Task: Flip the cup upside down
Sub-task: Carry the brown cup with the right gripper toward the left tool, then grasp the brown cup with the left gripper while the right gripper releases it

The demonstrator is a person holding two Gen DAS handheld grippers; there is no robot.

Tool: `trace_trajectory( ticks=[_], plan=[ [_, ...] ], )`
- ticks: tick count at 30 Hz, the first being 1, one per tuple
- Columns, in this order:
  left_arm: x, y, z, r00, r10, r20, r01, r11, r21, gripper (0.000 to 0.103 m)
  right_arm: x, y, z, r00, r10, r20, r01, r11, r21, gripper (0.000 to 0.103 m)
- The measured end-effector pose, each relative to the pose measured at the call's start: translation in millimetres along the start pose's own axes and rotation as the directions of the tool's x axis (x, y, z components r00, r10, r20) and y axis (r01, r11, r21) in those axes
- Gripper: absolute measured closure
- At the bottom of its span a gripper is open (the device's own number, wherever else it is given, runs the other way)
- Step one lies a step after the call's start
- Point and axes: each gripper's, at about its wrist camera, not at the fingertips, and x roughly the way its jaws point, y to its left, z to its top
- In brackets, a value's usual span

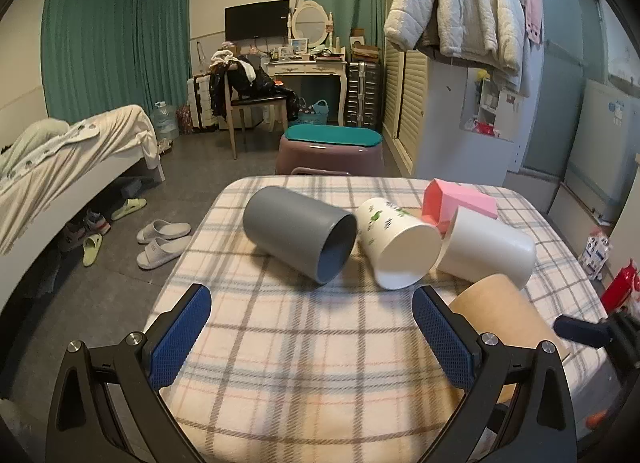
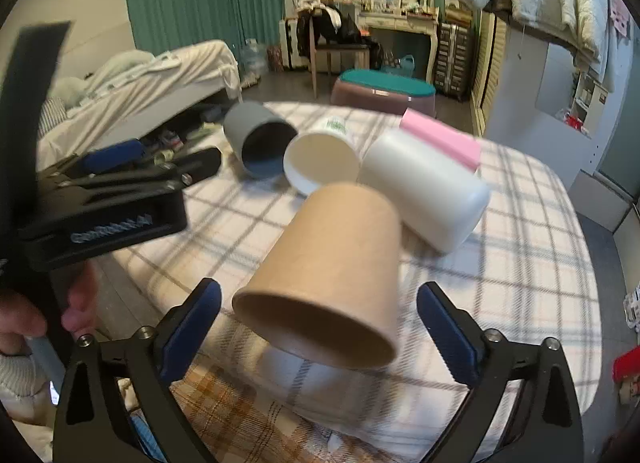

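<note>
Right gripper (image 2: 319,325): jaws wide, blue pads (image 2: 192,327) on either side of the brown paper cup (image 2: 332,275), no contact visible. Cup on its side on the plaid tablecloth (image 2: 520,263), open mouth toward the camera, base pointing away to the other cups. Image slightly blurred, so whether any part of the rim lifts off the cloth cannot be told.

Left gripper (image 1: 312,339): jaws wide as well, nothing between them but bare checked cloth. Same brown cup just right of the right-hand pad (image 1: 438,339) in the left wrist view, partly hidden behind it. Seen from the right wrist camera, at the table's left edge with a hand (image 2: 24,319) on its handle.

Beyond the brown cup, three more lying on their sides in a loose row: white plastic cup (image 2: 424,187) nearest, base toward the right; white paper cup with green print (image 1: 394,243) in the middle, mouth toward the camera; grey cup (image 1: 300,233) on the left, mouth open to the front right. Grey and printed cups close together, seemingly touching at the rims. Pink box (image 1: 460,203) behind the white plastic cup, against it.

Further out: purple stool with teal cushion (image 1: 332,147) past the table's far edge, bed (image 1: 72,159) on the left, slippers (image 1: 160,243) on the floor, dressing table with oval mirror (image 1: 308,59) at the far wall.
</note>
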Motion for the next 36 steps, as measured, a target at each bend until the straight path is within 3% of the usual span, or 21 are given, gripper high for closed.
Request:
trace_trajectory(
  ticks=[8,14,17,21,26,34,36],
  plan=[
    [-3.4,-37.2,26.3,0.999,-0.013,-0.051,0.016,0.998,0.058,0.0,-31.1,-43.6,10.2,0.996,-0.045,0.073,0.042,0.998,0.043,0.001],
    [7.3,-68.2,34.3,0.983,-0.06,-0.172,0.071,0.996,0.059,0.0,-34.6,-91.0,7.5,0.989,-0.127,0.081,0.119,0.988,0.095,0.001],
    [18.6,-79.9,31.9,0.963,-0.079,-0.256,0.095,0.994,0.05,0.0,-33.7,-110.7,2.4,0.989,-0.13,0.077,0.119,0.984,0.136,0.001],
    [39.2,-89.3,27.9,0.919,-0.111,-0.377,0.129,0.991,0.024,0.0,-26.1,-132.4,-5.5,0.991,-0.118,0.062,0.104,0.976,0.193,0.001],
    [55.4,-91.6,26.8,0.873,-0.154,-0.462,0.153,0.987,-0.041,0.0,-12.8,-146.2,-10.6,0.995,-0.096,0.04,0.084,0.969,0.23,0.001],
    [70.0,-109.8,25.3,0.826,-0.178,-0.535,0.199,0.98,-0.019,0.001,1.8,-157.9,-17.3,0.998,-0.065,0.027,0.056,0.962,0.267,0.001],
    [74.7,-112.3,23.4,0.806,-0.2,-0.557,0.215,0.976,-0.04,0.001,4.1,-159.2,-18.6,0.997,-0.067,0.023,0.058,0.961,0.272,0.001]
  ],
)
